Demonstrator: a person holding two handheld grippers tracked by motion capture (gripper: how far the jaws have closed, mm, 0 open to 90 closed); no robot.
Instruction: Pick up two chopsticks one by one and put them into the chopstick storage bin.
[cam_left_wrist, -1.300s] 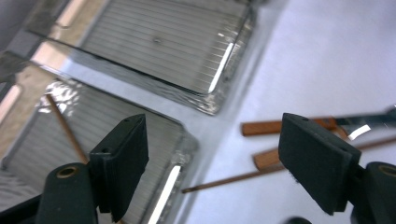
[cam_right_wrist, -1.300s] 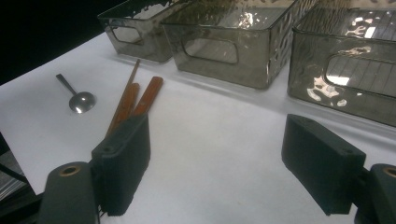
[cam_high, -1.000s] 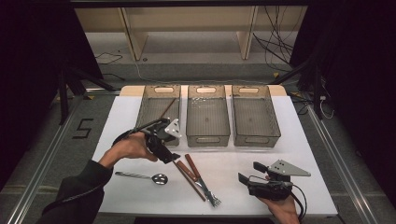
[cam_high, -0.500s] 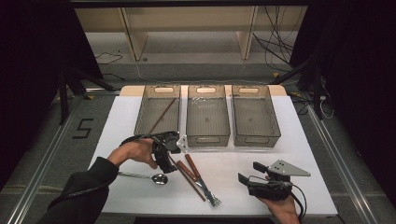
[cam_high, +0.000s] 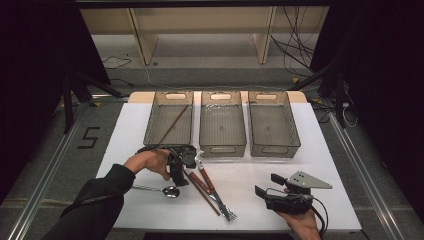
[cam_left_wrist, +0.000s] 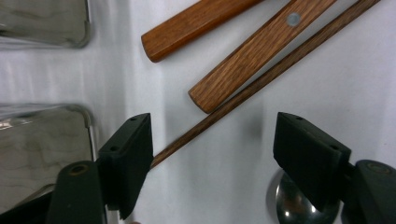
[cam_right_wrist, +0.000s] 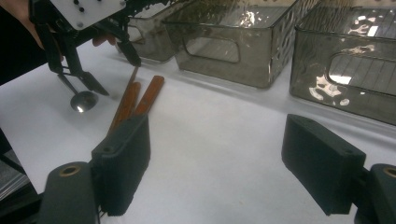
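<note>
left gripper (cam_high: 181, 167), jaws apart, straddles the thin chopstick (cam_left_wrist: 261, 81); it could probably nip the wooden handle (cam_left_wrist: 261, 51) alongside too. right gripper (cam_high: 267, 187) jaws apart.

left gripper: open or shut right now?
Open. In the left gripper view the left gripper shows its jaws spread wide, with bare table and the thin wooden chopstick between them, nothing clamped.

White table (cam_high: 320, 165) bearing three bins (cam_high: 222, 125), spoon (cam_high: 167, 190), wooden-handled utensils (cam_high: 210, 185), chopstick (cam_left_wrist: 261, 79)
</note>
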